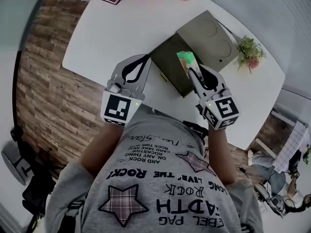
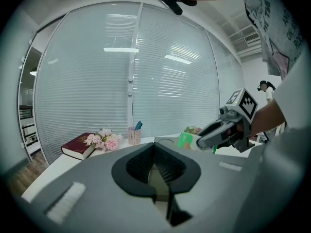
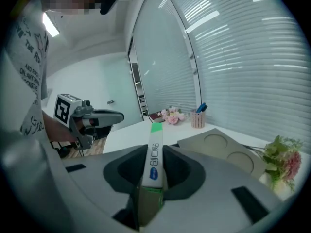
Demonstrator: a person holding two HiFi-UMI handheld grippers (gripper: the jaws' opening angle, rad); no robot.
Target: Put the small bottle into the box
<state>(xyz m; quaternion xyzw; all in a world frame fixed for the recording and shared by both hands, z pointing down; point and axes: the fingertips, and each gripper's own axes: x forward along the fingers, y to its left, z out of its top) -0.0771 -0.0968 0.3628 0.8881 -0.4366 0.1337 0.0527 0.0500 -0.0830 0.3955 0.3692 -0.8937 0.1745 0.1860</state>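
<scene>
Right gripper (image 1: 195, 76) clamped on the small bottle (image 1: 185, 58), its long axis along the jaws, green end forward, over the right end of the open box (image 1: 166, 77); left gripper (image 1: 137, 68) shut, empty, just left of box.

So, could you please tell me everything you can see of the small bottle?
The small bottle is slim and white with a green cap, blue print on its side and a green band at its base; it looks plastic. The right gripper clamps its lower part, cap pointing forward, over the open box. Nothing else touches it.
</scene>
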